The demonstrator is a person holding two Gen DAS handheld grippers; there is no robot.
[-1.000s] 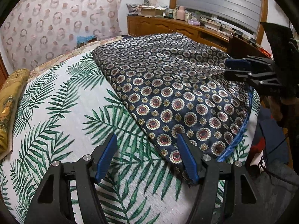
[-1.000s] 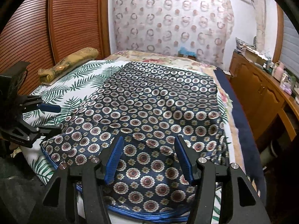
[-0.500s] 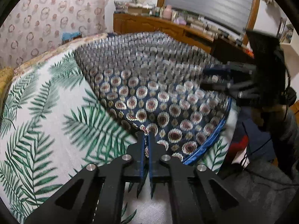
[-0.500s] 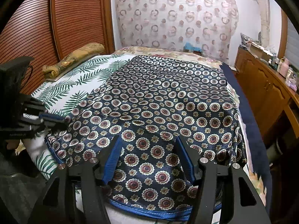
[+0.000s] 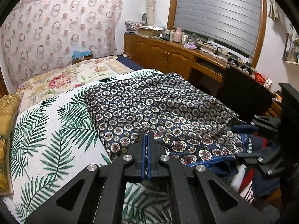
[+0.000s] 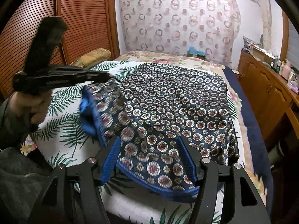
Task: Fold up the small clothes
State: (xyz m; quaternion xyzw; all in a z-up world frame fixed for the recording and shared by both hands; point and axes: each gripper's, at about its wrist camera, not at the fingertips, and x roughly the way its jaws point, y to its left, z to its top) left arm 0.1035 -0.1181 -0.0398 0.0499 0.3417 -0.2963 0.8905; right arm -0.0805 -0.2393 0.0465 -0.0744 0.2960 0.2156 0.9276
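Near-left corner of the patterned cloth [image 6: 168, 100] is being pinched by the clenched left gripper [image 5: 146, 136]; right gripper [image 6: 149, 158] is being held spread, unclamped, over the cloth's near hem.

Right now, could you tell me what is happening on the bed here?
A person is folding a navy patterned cloth spread on the palm-leaf bedsheet. The left gripper is shut on the cloth's near corner and holds it raised off the sheet. The right gripper is open, its fingers either side of the blue-trimmed near edge, not gripping it.
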